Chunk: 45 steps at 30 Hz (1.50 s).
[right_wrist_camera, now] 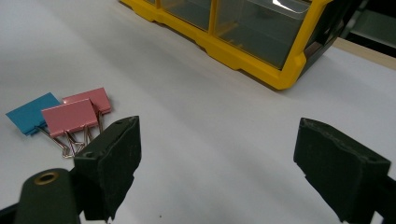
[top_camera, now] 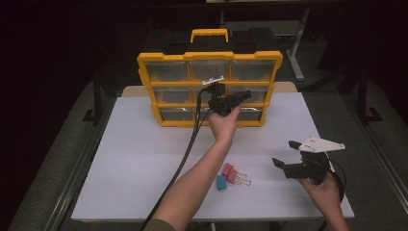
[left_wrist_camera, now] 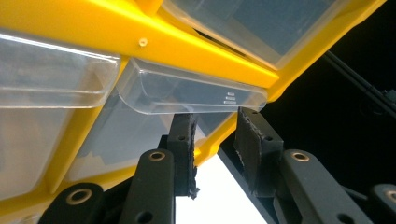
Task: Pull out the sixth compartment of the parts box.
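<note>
- White table top (top_camera: 144,159), rectangular, brightly lit at the centre of the frame; its far edge shows a pale wooden strip (top_camera: 286,87).
- Grey floor (top_camera: 57,139) on both sides of the table.
- Metal rail (top_camera: 79,168) along the table's left edge.
- Dark upper frame; what may be a light desk frame (top_camera: 293,43) stands at upper right.

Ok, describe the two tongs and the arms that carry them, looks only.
Both tongs are black, with two jaws whose dark pads have rough, frayed edges and brass-ringed pivots. The left tongs carry a small white bracket on top and trail a black cable. The right tongs bear a pale three-cornered plate and a black cable. The forearms are bare.
</note>
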Available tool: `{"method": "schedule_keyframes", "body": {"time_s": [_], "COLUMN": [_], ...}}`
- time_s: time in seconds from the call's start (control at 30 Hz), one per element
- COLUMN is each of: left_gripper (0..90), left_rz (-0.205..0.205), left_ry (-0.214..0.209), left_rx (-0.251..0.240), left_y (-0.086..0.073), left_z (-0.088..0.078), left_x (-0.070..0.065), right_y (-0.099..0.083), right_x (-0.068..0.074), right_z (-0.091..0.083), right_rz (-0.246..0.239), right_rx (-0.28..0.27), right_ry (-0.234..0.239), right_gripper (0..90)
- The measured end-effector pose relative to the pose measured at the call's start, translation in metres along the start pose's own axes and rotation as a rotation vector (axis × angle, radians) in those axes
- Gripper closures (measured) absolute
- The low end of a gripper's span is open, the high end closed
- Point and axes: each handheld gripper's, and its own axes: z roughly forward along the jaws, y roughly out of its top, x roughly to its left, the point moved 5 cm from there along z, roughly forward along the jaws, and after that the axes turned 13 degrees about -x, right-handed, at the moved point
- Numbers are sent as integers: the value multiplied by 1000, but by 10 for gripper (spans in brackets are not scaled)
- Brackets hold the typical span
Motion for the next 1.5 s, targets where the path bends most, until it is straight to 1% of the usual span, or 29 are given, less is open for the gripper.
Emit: {"method": "schedule_keyframes", "body": {"time_s": [0.03, 0.07, 0.2, 0.23, 0.3, 0.37, 0.53, 0.57, 0.63, 0.67, 0.87, 0.9, 0.97, 1.0, 1.03, 1.07, 1.13, 1.27, 1.37, 1.43, 1.47, 1.5], "left_gripper": [693, 703, 714, 715, 720, 726, 728, 729, 732, 741, 746, 746, 746, 747, 750, 750, 753, 769, 771, 770, 770, 770], "left_rz": [-7, -7, -20, -39, -58, -55, -75, -90, -90, -116, -132, -149, -146, -153, -148, -160, -170, -176, -186, -187, -201, -198], "left_ry": [5, 7, 5, 2, -1, 5, 9, 9, 9, 11, 8, 5, -1, -2, -3, -8, -17, -36, -48, -48, -64, -67], "left_rx": [-10, -10, -27, -38, -47, -56, -65, -68, -68, -72, -80, -80, -67, -71, -62, -68, -73, -72, -67, -61, -58, -55], "left_y": [-1, -1, -1, 0, 0, -1, -2, -2, -2, -3, -5, -4, -4, -4, -4, -3, -4, -5, -5, -5, -5, -5], "left_z": [1, 1, 2, 2, 3, 3, 4, 4, 4, 6, 6, 6, 5, 5, 4, 5, 5, 2, 1, 1, 1, 0], "left_x": [1, 1, 0, -1, -1, -1, -3, -3, -3, -4, -5, -4, -3, -4, -3, -3, -3, -2, -2, -2, -2, -2], "right_y": [0, 0, 0, 0, 0, 0, 0, 0, 0, -1, -3, -3, -4, -4, -4, -5, -5, -6, -6, -7, -7, -7], "right_x": [-1, -1, 0, 0, 0, 0, 1, 1, 1, 0, -2, -2, -2, -2, -2, -2, -2, -3, -2, -2, -1, -1], "right_z": [0, 0, 0, 0, 0, 0, 1, 1, 1, 1, 1, 1, 1, 1, 2, 1, 1, 1, 3, 3, 3, 3], "right_rz": [2, 2, -2, -1, -1, 2, 1, 6, 5, 1, 11, 9, 6, 8, 6, 10, 9, 7, 11, 11, 9, 10], "right_rx": [-1, -2, -3, -2, -2, -2, 0, 5, 5, 2, 8, 9, 12, 14, 12, 13, 16, 17, 22, 24, 24, 25], "right_ry": [0, 1, 3, 3, 3, 4, 5, 6, 6, 6, 3, 5, 5, 5, 7, 7, 6, 4, 8, 10, 12, 11], "right_gripper": [140, 140, 140, 140, 141, 141, 141, 141, 141, 141, 142, 142, 142, 142, 142, 142, 142, 142, 142, 142, 142, 142]}}
